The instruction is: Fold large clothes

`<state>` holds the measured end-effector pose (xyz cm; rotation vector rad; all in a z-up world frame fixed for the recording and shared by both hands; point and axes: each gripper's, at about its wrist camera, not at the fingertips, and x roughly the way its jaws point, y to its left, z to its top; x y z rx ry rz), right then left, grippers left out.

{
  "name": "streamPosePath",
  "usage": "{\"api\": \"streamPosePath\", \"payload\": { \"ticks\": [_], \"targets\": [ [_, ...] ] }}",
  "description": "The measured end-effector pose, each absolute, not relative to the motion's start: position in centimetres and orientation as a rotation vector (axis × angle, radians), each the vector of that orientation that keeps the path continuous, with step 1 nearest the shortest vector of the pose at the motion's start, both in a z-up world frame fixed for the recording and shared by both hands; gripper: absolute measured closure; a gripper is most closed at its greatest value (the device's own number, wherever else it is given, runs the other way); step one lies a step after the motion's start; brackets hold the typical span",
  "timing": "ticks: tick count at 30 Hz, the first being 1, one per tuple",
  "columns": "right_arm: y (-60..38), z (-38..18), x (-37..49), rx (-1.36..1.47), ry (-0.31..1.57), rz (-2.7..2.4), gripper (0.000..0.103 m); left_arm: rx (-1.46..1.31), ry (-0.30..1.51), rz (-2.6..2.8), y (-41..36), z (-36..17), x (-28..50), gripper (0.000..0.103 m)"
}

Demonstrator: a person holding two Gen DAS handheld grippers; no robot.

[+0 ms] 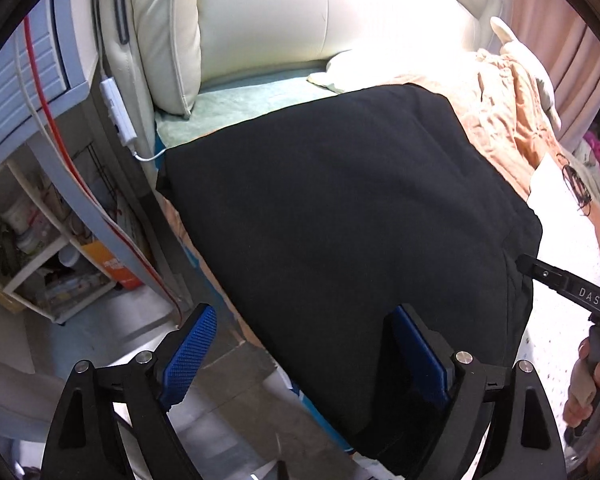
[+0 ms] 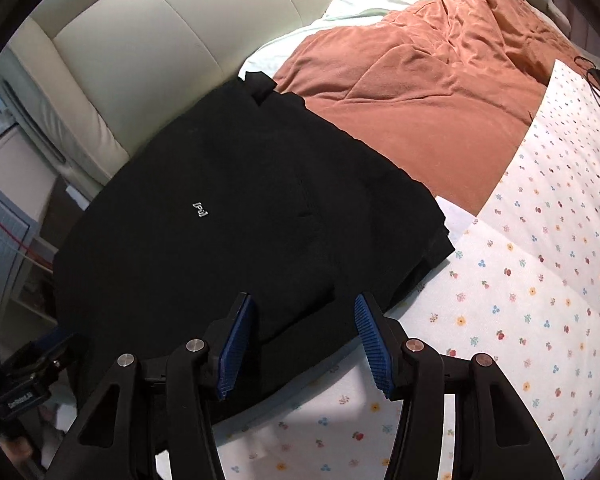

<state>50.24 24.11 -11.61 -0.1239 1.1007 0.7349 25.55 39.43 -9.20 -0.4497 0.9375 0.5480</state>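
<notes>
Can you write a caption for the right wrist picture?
Open right gripper hovers over a folded black garment on a flowery sheet.

Before you lies the black garment (image 2: 228,220), folded into a compact, roughly rectangular stack that rests flat on the bed (image 2: 520,300). A small white logo marks its upper face, and layered edges show along the side facing the floral sheet. A short black flap juts from the corner nearest the cream headboard (image 2: 132,52). One side reaches the bed's edge.
</notes>
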Motion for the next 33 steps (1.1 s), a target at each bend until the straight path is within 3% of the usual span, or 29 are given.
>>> {"api": "streamPosePath", "payload": {
  "ticks": [13,21,33],
  "targets": [
    [18.5,-8.5,48.6,-0.099,1.085,0.753,0.048,-0.419,0.900,0.517,35.4,-6.4,24.4,0.012],
    [14.9,-4.6,45.6,-0.100,1.011,0.807,0.004,-0.361,0.797,0.511,31.5,-2.6,22.5,0.001],
    [6.9,1.5,41.7,-0.103,0.881,0.788,0.001,-0.269,0.699,0.445,24.0,3.5,20.9,0.001]
  ]
}}
